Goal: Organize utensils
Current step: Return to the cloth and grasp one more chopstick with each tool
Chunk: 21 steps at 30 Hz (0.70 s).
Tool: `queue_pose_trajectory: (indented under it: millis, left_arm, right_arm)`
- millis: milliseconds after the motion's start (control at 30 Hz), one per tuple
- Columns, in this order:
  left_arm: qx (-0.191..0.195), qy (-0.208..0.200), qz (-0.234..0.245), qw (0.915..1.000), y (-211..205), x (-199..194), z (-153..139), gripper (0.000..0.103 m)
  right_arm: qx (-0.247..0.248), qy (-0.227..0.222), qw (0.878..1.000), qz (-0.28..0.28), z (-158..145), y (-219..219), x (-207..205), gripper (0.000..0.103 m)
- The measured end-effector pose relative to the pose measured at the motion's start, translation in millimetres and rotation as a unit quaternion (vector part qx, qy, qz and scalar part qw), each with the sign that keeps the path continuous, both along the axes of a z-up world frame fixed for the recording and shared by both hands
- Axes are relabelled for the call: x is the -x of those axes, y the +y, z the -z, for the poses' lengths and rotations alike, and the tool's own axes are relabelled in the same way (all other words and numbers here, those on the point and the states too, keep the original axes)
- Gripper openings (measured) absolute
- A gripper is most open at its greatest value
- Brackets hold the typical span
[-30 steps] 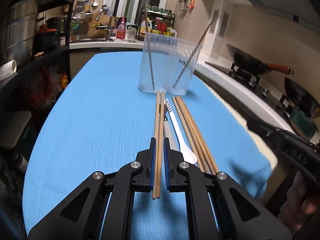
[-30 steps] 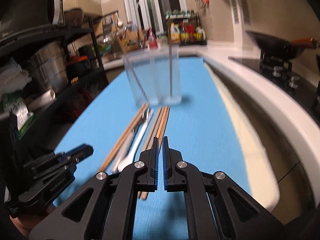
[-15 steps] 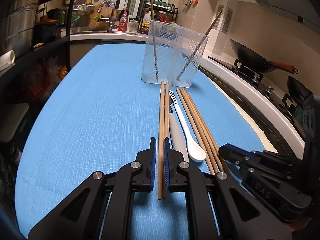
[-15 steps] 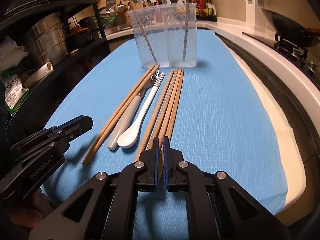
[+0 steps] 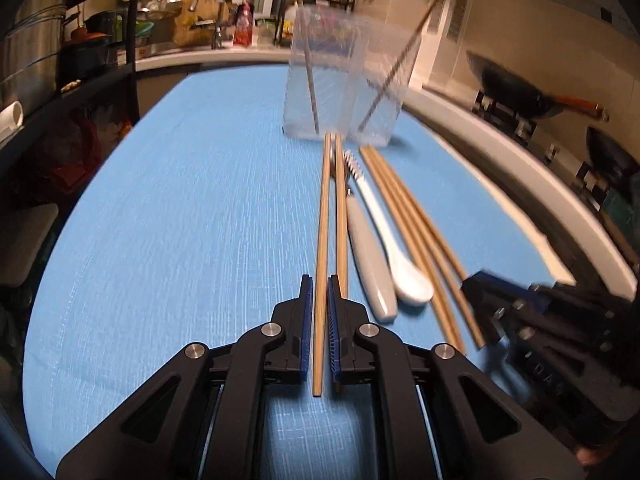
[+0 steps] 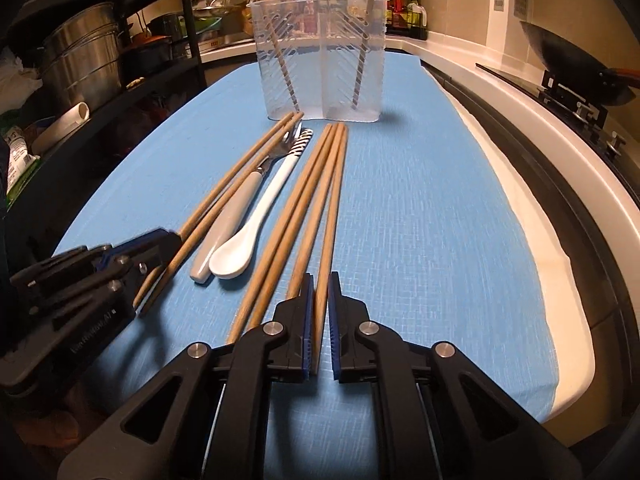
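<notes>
Where two chopsticks lay between the left gripper (image 5: 319,298) fingers before, now closed on one wooden chopstick (image 5: 325,216), partner just outside. Right gripper (image 6: 320,300) likewise narrowed around the rightmost chopstick (image 6: 332,204), clear holder (image 6: 320,76) beyond the fingertips.

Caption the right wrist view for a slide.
Right tool closing around one chopstick on the blue mat.

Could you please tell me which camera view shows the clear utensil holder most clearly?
The right wrist view shows the clear utensil holder best: it is sharp, with its rim, slotted walls, middle divider and a chopstick leaning in each half all readable. In the left wrist view it is motion-blurred, though both leaning chopsticks still show.
</notes>
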<state>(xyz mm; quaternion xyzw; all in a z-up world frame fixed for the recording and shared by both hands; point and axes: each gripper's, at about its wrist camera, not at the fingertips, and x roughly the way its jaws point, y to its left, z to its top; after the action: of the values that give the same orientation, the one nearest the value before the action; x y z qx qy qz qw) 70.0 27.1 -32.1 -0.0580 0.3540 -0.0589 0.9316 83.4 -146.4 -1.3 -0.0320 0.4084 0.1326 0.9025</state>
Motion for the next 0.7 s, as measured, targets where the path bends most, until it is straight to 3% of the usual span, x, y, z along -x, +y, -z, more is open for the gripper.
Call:
queue_pose_trajectory:
  millis: [100,433,700]
  left_arm:
    - [-0.027,-0.004,0.004,0.9996,-7,1,0,0.008]
    - [-0.045,-0.027,-0.061,0.9968,6,10,-5,0.006]
    - [-0.047,-0.015,-0.061,0.9969,6,6,0,0.007]
  right_arm:
    - [0.002,0.001,1.000,0.015,-1,-6,-2,0.006]
    - [0.019,-0.001,0.998,0.066,-1,-26,-5,0.007]
    - [0.011,0.002,0.998,0.070,-1,-30,-5,0.008]
